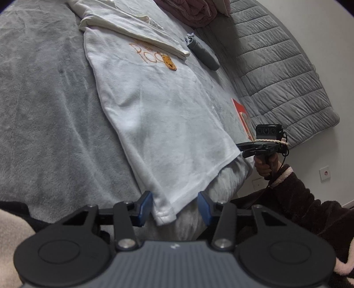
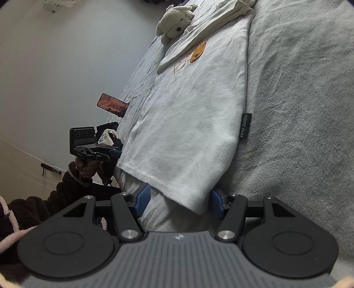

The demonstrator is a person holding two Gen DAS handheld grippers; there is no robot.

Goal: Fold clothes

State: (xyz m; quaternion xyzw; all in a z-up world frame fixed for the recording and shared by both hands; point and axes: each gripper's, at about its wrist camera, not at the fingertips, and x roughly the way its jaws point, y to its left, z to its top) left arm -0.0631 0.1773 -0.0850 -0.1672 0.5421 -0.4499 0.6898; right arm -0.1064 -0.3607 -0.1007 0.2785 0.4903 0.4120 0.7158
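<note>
Left gripper point(image 1: 174, 210): blue pads point(image 1: 145, 208) spread, with the near hem corner of the white T-shirt point(image 1: 154, 115) lying between them; cloth is seen just beside one pad, not pinched.

Right gripper point(image 2: 177, 203): pads point(image 2: 141, 200) likewise spread, the opposite hem corner hanging between them over the bed edge; no pinch is seen.

White T-shirt: laid flat along a grey fleece blanket point(image 1: 44, 110), its hem at the near edge of the bed, its collar end far. An orange bear print point(image 1: 169, 62) with lettering is shown on the far half (partly covered). A dark woven label point(image 2: 246, 126) is seen at one side seam.

Folded cream garment point(image 1: 132, 26): laid across the far end of the T-shirt, overlapping the print.

Plush dog point(image 2: 176, 20): white, placed at the far end, beside the folded garment.

Grey cylindrical object point(image 1: 203, 54): on the blanket, near the folded garment.

Phone point(image 2: 112, 104): screen lit, at the bed's edge.

Quilted grey cover point(image 1: 283, 77): beyond the blanket, against the wall.
</note>
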